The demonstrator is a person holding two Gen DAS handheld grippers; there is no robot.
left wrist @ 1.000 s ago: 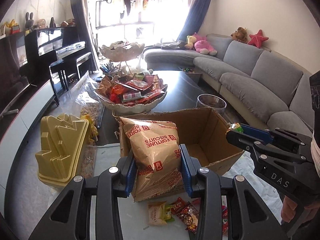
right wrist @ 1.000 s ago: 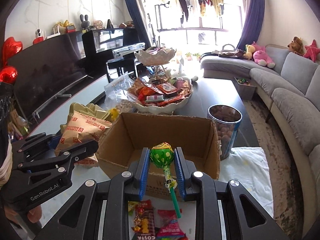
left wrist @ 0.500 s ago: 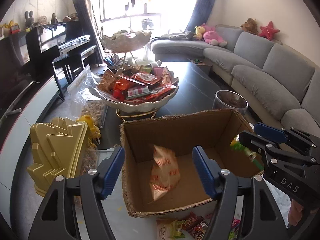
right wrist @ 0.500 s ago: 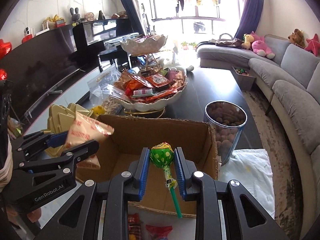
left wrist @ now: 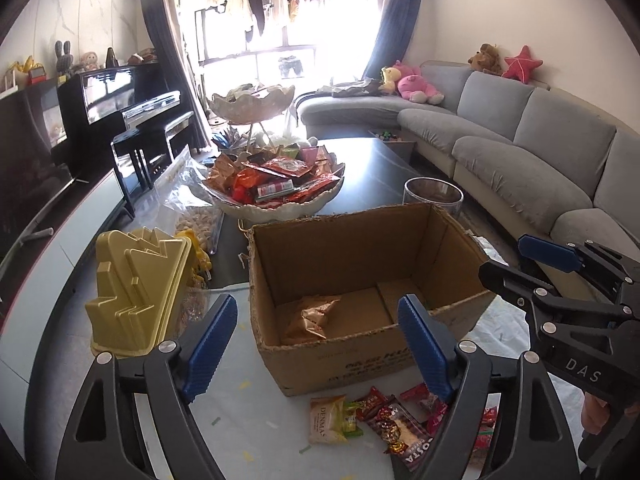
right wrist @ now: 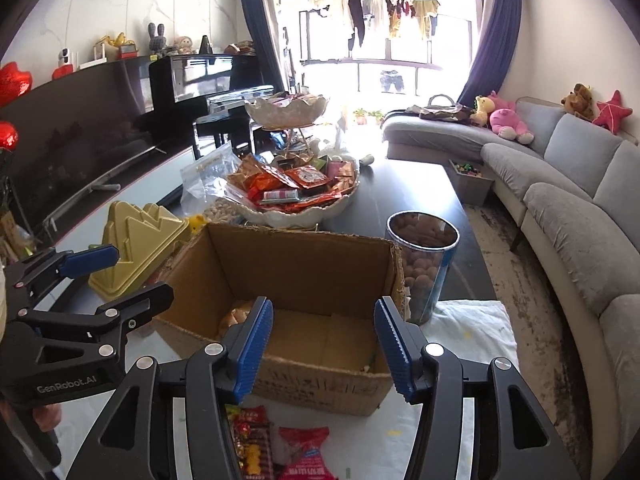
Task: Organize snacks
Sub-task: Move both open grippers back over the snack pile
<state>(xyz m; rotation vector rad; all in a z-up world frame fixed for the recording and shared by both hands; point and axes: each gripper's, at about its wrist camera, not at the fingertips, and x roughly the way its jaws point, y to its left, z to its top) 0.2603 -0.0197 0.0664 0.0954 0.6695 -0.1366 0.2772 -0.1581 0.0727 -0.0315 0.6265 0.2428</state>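
An open cardboard box stands on the white-covered table; it also shows in the right wrist view. The biscuit bag lies crumpled on the box floor at the left. My left gripper is open and empty in front of the box. My right gripper is open and empty above the box's near wall; it shows at the right in the left wrist view. Several small snack packets lie on the table in front of the box, also seen in the right wrist view.
A yellow plastic tray stack stands left of the box. A white bowl heaped with snacks is behind it, with a second bowl raised above. A clear jar of nuts stands at the box's right. A grey sofa runs along the right.
My left gripper opened and dropped the biscuit bag into the box, then drew back. My right gripper opened and the green lollipop left it; the lollipop is out of sight now.
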